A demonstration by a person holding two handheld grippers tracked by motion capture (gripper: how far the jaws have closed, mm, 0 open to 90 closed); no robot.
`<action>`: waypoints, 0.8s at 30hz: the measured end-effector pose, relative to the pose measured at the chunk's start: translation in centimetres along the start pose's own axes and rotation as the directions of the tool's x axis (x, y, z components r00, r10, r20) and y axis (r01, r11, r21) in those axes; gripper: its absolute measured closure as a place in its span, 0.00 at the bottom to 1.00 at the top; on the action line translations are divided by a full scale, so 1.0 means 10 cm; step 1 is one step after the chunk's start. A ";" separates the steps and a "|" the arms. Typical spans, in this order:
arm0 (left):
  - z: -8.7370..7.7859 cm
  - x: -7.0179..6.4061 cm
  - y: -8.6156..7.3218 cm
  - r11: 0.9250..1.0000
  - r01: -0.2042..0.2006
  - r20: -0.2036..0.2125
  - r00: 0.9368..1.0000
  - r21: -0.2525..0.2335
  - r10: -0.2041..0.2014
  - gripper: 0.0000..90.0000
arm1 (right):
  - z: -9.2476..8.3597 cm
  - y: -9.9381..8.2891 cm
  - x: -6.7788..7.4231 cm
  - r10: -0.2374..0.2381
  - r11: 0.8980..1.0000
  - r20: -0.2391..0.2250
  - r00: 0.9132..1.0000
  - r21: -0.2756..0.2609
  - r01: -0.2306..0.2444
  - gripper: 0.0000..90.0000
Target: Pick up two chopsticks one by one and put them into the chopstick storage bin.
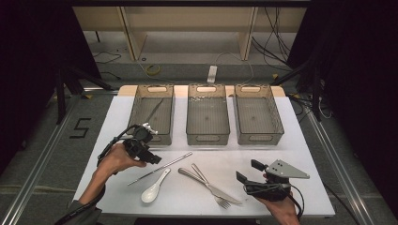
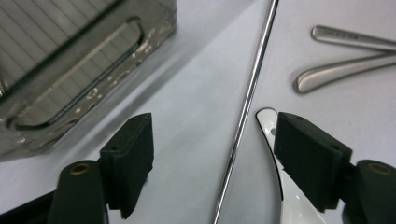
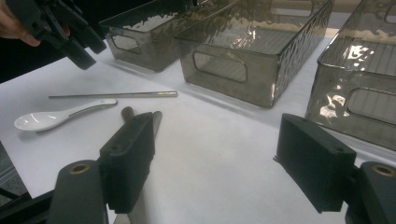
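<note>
High view: left claw (image 1: pixel 151 157) hangs with jaws apart over the near end of a metal chopstick (image 1: pixel 161 168), nothing clamped. White spoon (image 1: pixel 154 188) lies just beside it, knife (image 1: pixel 206 184) and fork (image 1: pixel 210 187) crossed between the two claws. Right claw (image 1: pixel 250 171) is also apart and empty. One thin utensil already sits in the left bin (image 1: pixel 152 114); middle bin (image 1: pixel 208 115) and right bin (image 1: pixel 258 115) look bare.

Left gripper view: chopstick (image 2: pixel 243 116) runs between the spread jaws, untouched; spoon handle (image 2: pixel 271 140) by one jaw.

Right gripper view: jaws wide, knife handle (image 3: pixel 128 113) behind one jaw.

Sorting looks barely begun: four pieces left on the table (image 1: pixel 291 154).
</note>
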State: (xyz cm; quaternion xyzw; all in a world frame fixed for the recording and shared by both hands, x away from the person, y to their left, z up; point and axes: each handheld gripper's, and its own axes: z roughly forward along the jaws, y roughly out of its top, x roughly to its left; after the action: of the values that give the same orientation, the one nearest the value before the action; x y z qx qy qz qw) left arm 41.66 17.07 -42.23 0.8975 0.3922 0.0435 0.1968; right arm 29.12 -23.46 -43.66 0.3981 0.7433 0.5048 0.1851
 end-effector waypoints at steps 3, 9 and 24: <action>0.04 -0.02 -0.02 1.000 -0.010 0.006 1.000 0.021 0.010 0.38 | 0.00 0.00 0.00 0.000 1.000 0.000 1.000 0.000 0.000 0.32; 0.12 -0.07 -0.06 0.997 -0.019 0.027 0.999 0.068 0.017 0.46 | 0.01 0.00 0.00 -0.005 1.000 -0.002 1.000 -0.001 0.005 0.32; 0.28 -0.12 -0.10 0.990 -0.042 0.051 0.998 0.131 0.036 0.65 | 0.01 0.00 0.01 -0.004 1.000 -0.004 1.000 0.003 0.004 0.32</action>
State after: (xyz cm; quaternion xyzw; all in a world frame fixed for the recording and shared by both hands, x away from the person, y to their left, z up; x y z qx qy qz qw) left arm 40.83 15.93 -45.12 0.9169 0.3717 -0.0005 0.1453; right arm 29.11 -23.35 -43.69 0.3958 0.7453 0.5040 0.1840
